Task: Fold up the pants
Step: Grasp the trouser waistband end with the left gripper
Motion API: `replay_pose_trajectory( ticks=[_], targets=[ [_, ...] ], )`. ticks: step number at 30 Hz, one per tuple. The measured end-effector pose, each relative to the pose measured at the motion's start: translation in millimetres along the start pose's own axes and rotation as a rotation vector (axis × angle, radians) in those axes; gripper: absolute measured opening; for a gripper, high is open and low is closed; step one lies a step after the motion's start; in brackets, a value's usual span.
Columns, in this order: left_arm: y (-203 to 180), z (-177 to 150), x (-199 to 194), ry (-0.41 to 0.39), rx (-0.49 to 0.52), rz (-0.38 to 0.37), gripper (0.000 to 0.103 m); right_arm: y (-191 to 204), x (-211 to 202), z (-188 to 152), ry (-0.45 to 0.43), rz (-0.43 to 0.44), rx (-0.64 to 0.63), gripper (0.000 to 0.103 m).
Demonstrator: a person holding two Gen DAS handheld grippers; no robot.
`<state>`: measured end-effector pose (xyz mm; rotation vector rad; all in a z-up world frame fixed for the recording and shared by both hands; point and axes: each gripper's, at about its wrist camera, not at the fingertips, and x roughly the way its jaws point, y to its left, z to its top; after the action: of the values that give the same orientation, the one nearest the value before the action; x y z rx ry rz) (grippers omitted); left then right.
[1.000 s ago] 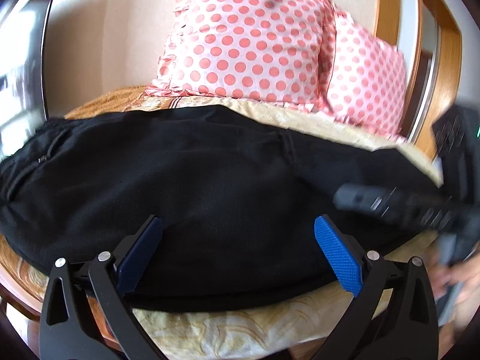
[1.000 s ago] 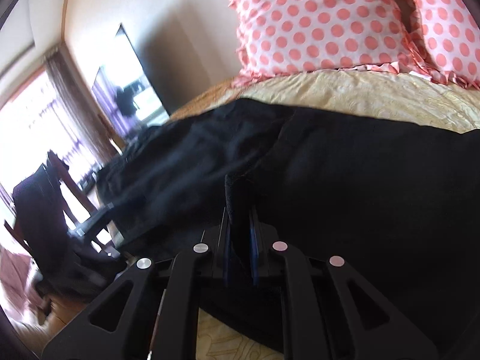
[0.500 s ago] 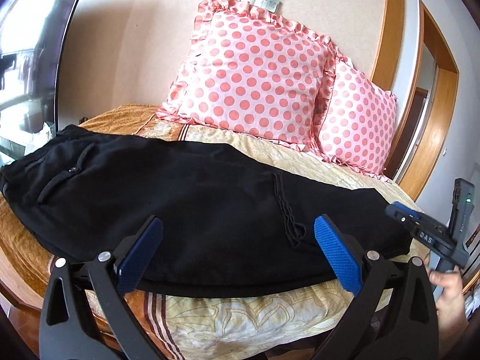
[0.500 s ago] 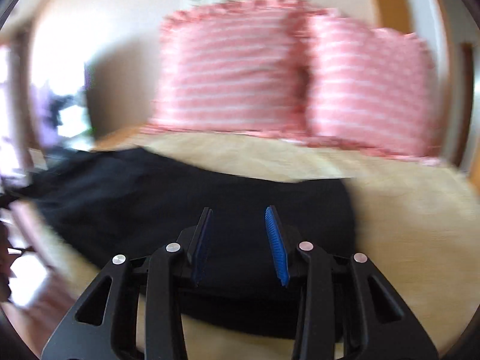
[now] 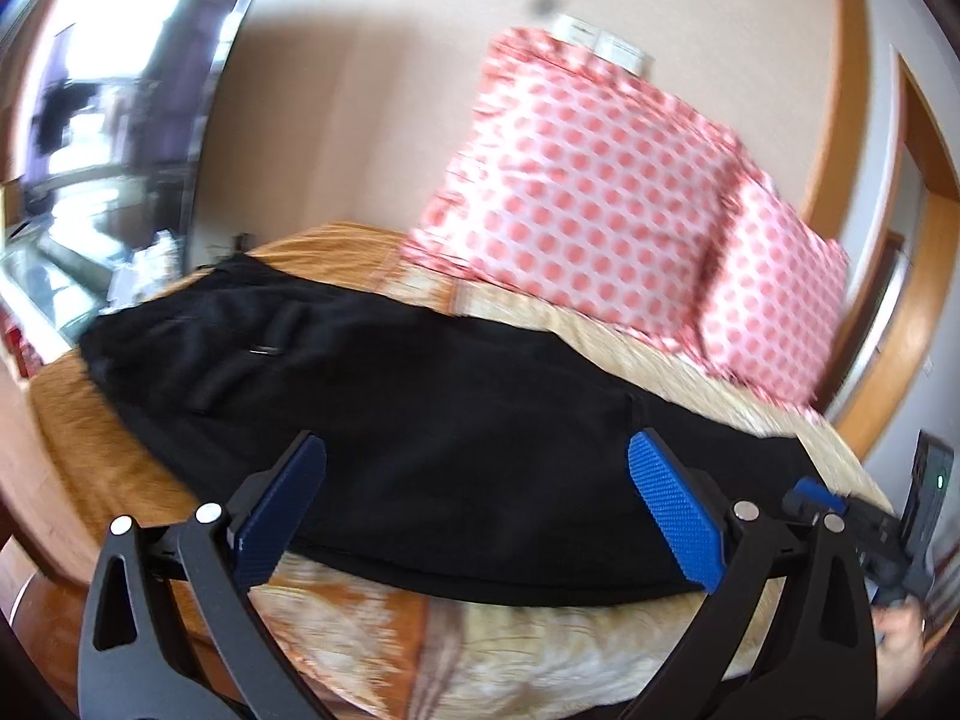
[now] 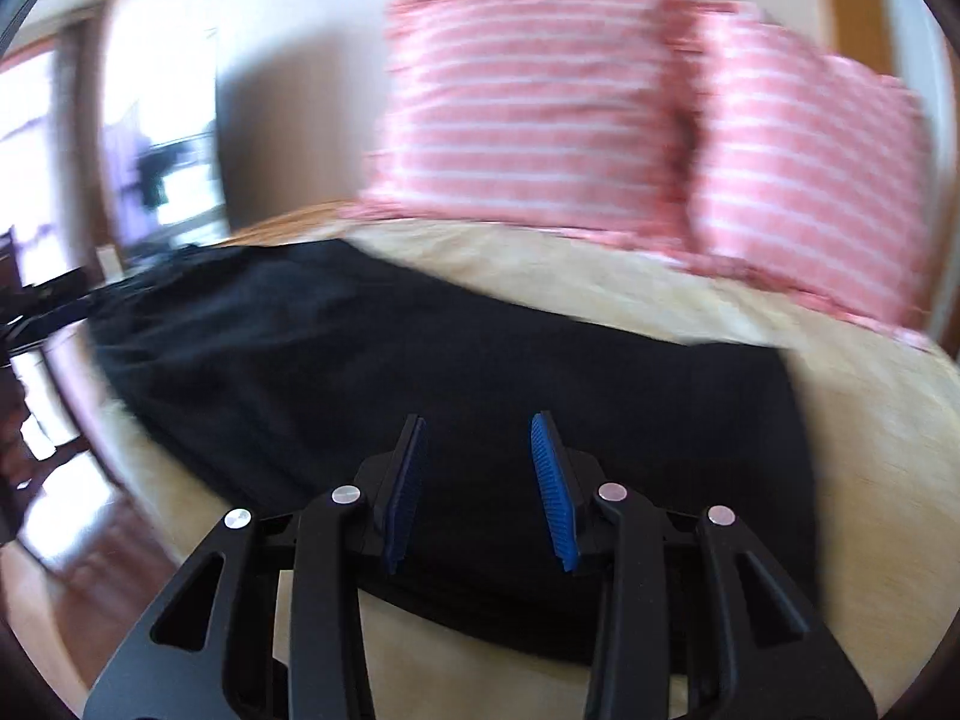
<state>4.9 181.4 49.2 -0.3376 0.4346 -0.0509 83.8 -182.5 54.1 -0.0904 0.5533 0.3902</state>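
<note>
Pants [image 5: 456, 420], black, spread lengthwise across bed [image 5: 540, 654], folded flat along near edge; waist end with pocket zip toward left of left wrist view, leg end toward right near bed's far corner. Two pink spotted pillows [image 5: 588, 192] propped upright against wall beyond pants, well apart from them. Patterned yellow-orange bedspread visible under and around garment.

Left tool [image 5: 474, 510]: blue pads spread wide, nothing between them, hovering in front of near edge of pants, not touching fabric.

Right tool [image 6: 480, 492]: pads parted to narrow gap, having just been opening; nothing clamped between them, black cloth seen only behind gap. Held just short of leg end of pants [image 6: 456, 408]. Also visible at far right of left wrist view, gripped by hand [image 5: 900, 636], beside bed corner.

Right wrist view heavily blurred; pillow [image 6: 528, 114] spots smeared into stripes. Dark screen [image 5: 120, 108] on wall at left, reflecting room. Wooden door frame [image 5: 912, 276] at right. Contact between right tool and fabric not discernible through blur.
</note>
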Motion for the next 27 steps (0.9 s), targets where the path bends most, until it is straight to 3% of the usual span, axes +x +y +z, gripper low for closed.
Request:
replay_pose_trajectory(
  ticks=[3,10,15,19,27],
  targets=[
    [30,5,-5,0.002,-0.098,0.037,0.101,43,32,13,0.051,0.111,-0.062,0.038],
    [96,12,-10,0.058,-0.303,0.100,0.101,80,52,11,0.109,0.107,-0.171,0.038],
    [137,22,-6,0.083,-0.459,0.035,0.101,65,54,9,0.118,0.170,-0.085,0.041],
    [162,31,3,0.092,-0.575,-0.032,0.101,63,55,9,0.108,0.160,-0.077,0.047],
    [193,33,19,0.118,-0.685,-0.036,0.101,63,55,9,0.103,0.167,-0.067,0.047]
  ],
)
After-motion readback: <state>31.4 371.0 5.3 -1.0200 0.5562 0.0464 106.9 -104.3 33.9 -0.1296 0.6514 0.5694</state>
